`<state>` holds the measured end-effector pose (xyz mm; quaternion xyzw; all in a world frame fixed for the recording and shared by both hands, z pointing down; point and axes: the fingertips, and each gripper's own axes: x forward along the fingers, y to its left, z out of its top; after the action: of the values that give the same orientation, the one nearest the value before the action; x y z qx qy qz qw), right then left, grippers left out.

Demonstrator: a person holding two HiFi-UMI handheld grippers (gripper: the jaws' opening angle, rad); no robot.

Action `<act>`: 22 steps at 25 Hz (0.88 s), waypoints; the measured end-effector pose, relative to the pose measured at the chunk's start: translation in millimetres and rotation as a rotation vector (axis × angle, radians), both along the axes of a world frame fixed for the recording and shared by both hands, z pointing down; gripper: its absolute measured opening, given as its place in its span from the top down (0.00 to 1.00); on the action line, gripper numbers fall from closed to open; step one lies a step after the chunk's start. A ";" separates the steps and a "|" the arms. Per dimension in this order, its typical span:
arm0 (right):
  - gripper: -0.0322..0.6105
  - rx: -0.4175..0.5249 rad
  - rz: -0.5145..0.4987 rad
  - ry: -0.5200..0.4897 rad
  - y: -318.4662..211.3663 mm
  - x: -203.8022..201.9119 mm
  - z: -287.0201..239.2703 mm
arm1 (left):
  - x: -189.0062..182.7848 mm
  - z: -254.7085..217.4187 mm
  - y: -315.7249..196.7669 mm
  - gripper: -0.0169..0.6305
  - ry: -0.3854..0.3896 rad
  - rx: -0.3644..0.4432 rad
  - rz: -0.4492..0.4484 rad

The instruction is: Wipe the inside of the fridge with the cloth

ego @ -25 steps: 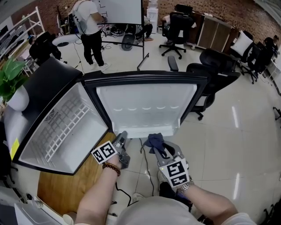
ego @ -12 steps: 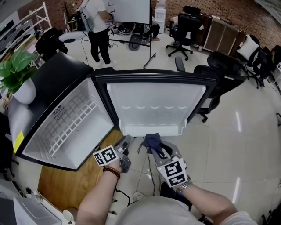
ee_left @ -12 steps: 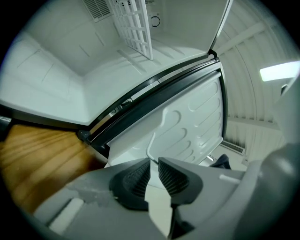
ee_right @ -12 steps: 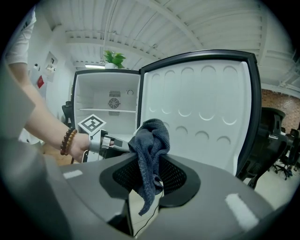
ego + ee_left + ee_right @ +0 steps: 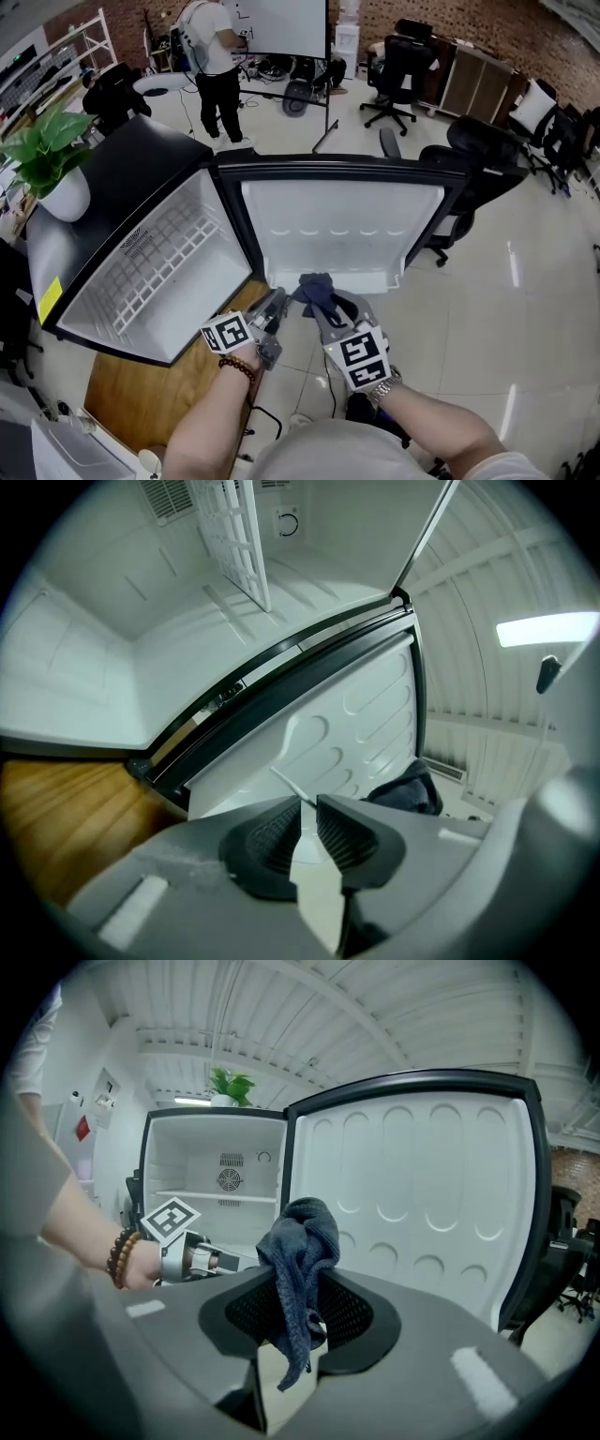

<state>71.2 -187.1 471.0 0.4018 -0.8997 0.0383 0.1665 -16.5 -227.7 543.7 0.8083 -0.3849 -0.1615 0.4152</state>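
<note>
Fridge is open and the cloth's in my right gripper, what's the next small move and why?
Probably swing the right gripper left into the open fridge compartment and press the cloth against an inner wall. The cloth is clamped in its jaws but hangs in front of the open door, seemingly touching no inside surface yet.

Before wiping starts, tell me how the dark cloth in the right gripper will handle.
Probably floppy: the cloth bunches above the right gripper and a tail hangs limp below the jaws. Likely light, since the bunched top stands up unsupported. Its nubbly weave should grip rather than slip.
</note>
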 end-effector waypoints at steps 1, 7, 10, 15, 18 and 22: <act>0.77 0.005 -0.003 -0.003 -3.0 -6.1 -3.3 | 0.3 -2.5 -1.1 0.88 0.009 0.004 0.003; 0.77 0.009 -0.021 -0.019 -17.8 -43.6 -12.0 | 1.0 -13.4 -8.3 0.89 0.028 0.015 0.010; 0.77 -0.010 -0.011 -0.017 -25.5 -52.9 -5.4 | -0.8 -15.6 -10.6 0.89 0.008 0.013 0.006; 0.77 -0.023 0.019 -0.008 -31.4 -50.3 5.1 | -0.7 -16.1 -6.8 0.89 0.037 0.009 0.023; 0.77 -0.007 0.036 0.001 -31.3 -42.7 6.6 | -1.9 -16.5 -6.3 0.89 0.040 0.012 0.026; 0.77 0.015 0.052 0.016 -37.2 -25.2 7.2 | 1.6 -16.7 -13.6 0.89 0.036 0.014 0.026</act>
<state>46.0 -224.3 478.2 0.4266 -0.8878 0.0328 0.1695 -14.9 -241.3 527.0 0.8130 -0.3657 -0.1735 0.4185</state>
